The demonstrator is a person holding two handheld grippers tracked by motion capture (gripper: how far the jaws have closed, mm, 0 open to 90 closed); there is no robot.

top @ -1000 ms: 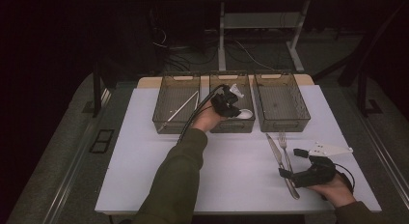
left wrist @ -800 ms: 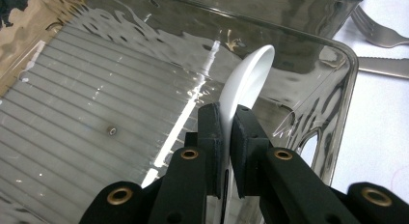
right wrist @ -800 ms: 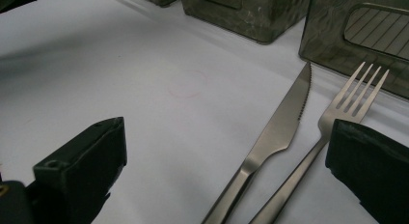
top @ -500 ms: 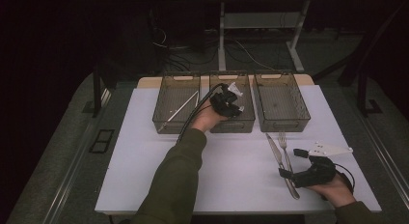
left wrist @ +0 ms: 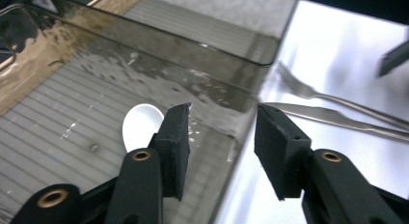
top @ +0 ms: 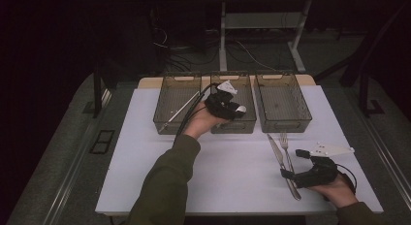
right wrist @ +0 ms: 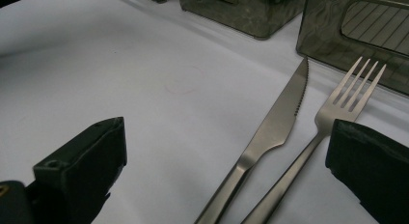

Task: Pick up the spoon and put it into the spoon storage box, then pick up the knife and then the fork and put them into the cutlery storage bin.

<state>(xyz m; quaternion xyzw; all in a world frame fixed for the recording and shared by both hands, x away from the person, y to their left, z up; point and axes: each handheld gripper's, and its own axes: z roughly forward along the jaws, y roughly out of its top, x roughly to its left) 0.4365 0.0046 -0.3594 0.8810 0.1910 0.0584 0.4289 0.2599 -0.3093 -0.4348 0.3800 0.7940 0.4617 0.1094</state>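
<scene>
My left gripper (top: 234,110) hovers over the middle smoky plastic bin (top: 233,128), jaws open with nothing between them. In the left gripper view the gripper (left wrist: 222,113) stands above the bin's near wall (left wrist: 241,96), and a white spoon (left wrist: 140,123) lies on the bin floor, partly behind one jaw. A steel knife (top: 278,154) and fork (top: 286,143) lie side by side on the white table at the right. My right gripper (top: 293,163) rests low beside them, wide open. In the right gripper view (right wrist: 229,132) the knife (right wrist: 275,122) and fork (right wrist: 347,89) run between its jaws, untouched.
Three bins stand in a row at the table's back. The left bin (top: 167,123) holds long thin utensils (top: 180,110). The right bin (top: 286,124) stands just beyond the fork's tines. A cable trails from the left gripper across the left bin.
The left hand has shifted only slightly over the middle bin. The right hand and the knife and fork have stayed put.
</scene>
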